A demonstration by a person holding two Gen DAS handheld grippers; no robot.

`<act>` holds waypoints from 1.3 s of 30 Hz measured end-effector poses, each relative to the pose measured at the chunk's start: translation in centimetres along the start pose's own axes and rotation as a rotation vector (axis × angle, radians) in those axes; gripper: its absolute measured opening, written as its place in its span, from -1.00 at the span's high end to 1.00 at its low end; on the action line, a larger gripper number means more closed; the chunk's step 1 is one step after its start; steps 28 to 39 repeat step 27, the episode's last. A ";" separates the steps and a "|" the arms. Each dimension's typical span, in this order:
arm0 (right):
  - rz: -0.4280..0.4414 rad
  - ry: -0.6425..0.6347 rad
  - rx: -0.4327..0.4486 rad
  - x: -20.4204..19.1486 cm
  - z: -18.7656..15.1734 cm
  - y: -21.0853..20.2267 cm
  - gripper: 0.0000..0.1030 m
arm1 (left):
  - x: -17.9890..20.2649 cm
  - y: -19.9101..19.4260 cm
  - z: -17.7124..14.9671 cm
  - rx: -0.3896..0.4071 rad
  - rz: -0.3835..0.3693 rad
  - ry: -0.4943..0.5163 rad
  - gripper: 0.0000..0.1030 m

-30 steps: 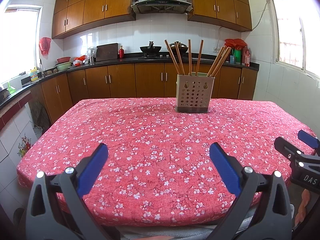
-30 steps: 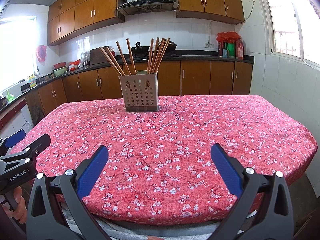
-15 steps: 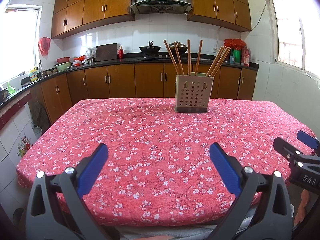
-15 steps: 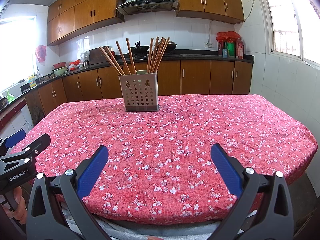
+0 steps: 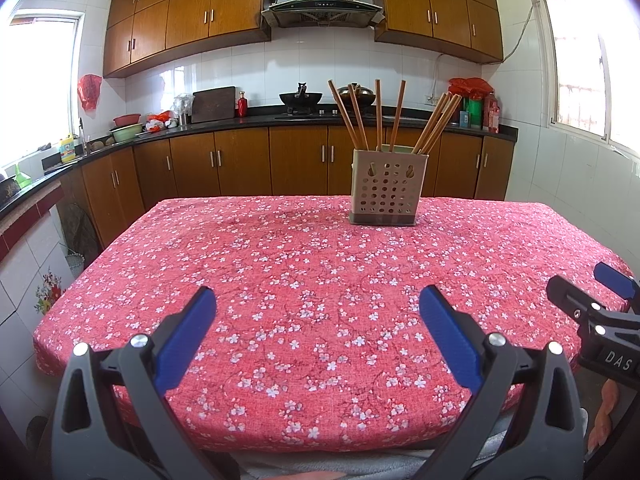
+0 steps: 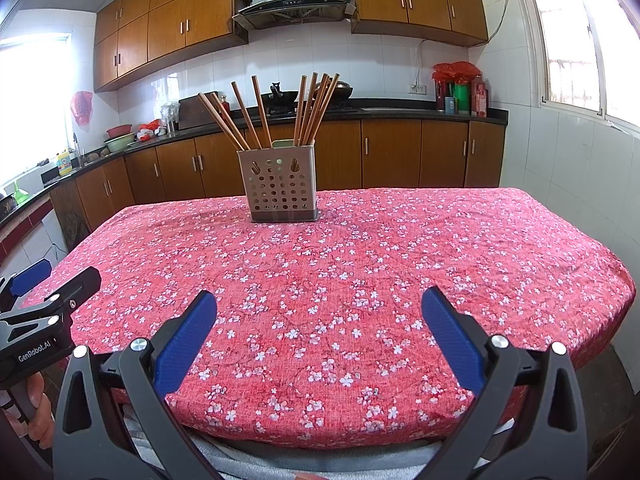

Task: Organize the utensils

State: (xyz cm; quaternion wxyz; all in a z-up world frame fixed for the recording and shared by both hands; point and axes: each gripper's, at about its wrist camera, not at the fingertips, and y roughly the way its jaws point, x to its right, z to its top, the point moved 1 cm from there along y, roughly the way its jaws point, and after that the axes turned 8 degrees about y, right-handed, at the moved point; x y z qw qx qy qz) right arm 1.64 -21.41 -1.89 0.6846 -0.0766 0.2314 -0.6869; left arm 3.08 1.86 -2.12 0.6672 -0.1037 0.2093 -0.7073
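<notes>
You see bright daylight from the windows on both sides, glowing white. Pictures look sharp, but lines bend near the edges and corners go dark.

A beige perforated holder stands upright in the upper middle of the frame, on the far part of the red cloth. Brown wooden chopsticks stand inside it. They lean apart, some left, some right.
</notes>
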 end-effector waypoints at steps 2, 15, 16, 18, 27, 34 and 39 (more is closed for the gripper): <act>0.000 0.000 0.000 0.0 0.0 0.0 -0.97 | 0.0 0.0 0.0 0.000 0.001 0.001 -0.92; 0.000 0.003 -0.003 0.0 -0.1 0.1 -0.97 | -0.2 0.0 -0.1 0.000 0.000 0.000 -0.92; 0.000 0.004 -0.003 0.0 -0.2 0.1 -0.97 | -0.1 0.0 -0.1 0.000 0.000 0.000 -0.92; -0.001 0.004 -0.004 0.0 -0.3 0.1 -0.97 | -0.2 0.0 -0.1 -0.001 0.001 0.000 -0.92; -0.001 0.006 -0.005 0.0 -0.2 0.1 -0.97 | 0.0 0.1 -0.3 -0.008 0.000 0.000 -0.92; -0.001 0.006 -0.005 0.0 -0.2 0.1 -0.97 | 0.0 0.1 -0.3 -0.008 0.000 0.000 -0.92; -0.001 0.006 -0.005 0.0 -0.2 0.1 -0.97 | 0.0 0.1 -0.3 -0.008 0.000 0.000 -0.92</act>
